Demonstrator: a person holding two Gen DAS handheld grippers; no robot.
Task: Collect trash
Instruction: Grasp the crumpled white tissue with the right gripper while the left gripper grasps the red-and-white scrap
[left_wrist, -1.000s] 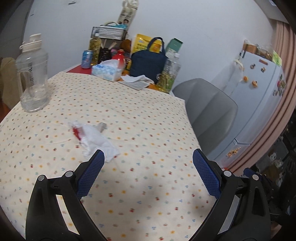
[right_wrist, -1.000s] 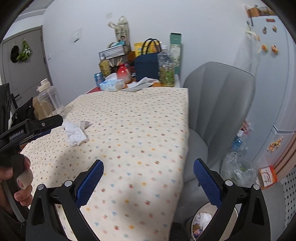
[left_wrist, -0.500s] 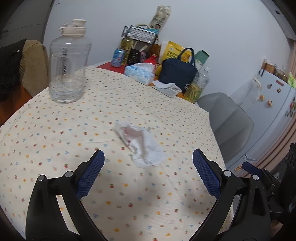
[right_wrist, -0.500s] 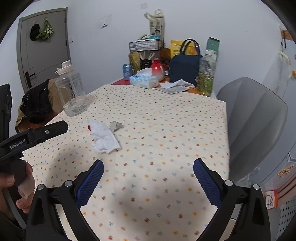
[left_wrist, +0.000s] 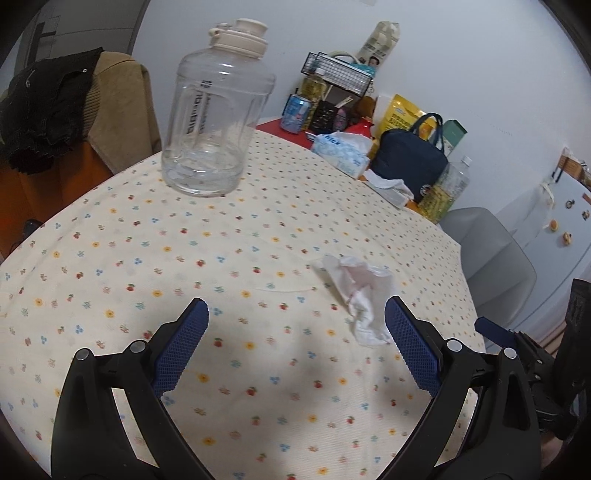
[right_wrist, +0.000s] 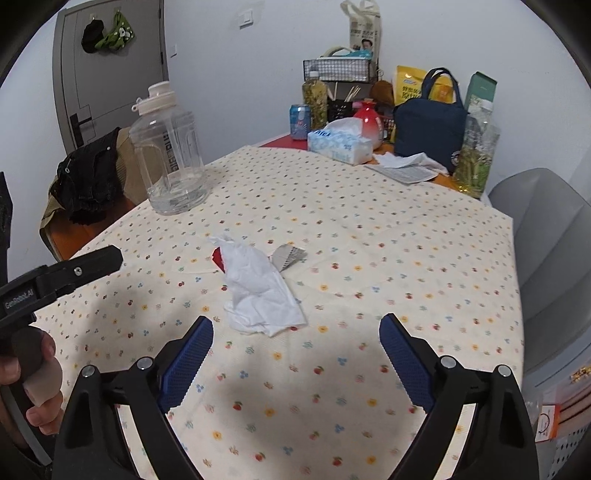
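The table under its cream cloth dotted with small fruits and flowers (right_wrist: 369, 240) held all the trash, so collecting had yet to start. A crumpled white tissue with a red stain (right_wrist: 258, 291) lay mid-table, a small grey foil scrap (right_wrist: 290, 255) touching its far edge. The right gripper (right_wrist: 295, 354), jaws just narrowing slightly around nothing, gaped before it; the left gripper (left_wrist: 295, 343) gaped empty too.

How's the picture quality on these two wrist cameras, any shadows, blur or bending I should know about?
Left wrist view: strong fisheye bowing of the tablecloth, dark corners, a soft shadow ahead of the left gripper; the crumpled tissue is sharp. Right wrist view: same bowing, the door leans, a grey shadow lies by the right gripper; no strong glare or motion blur.
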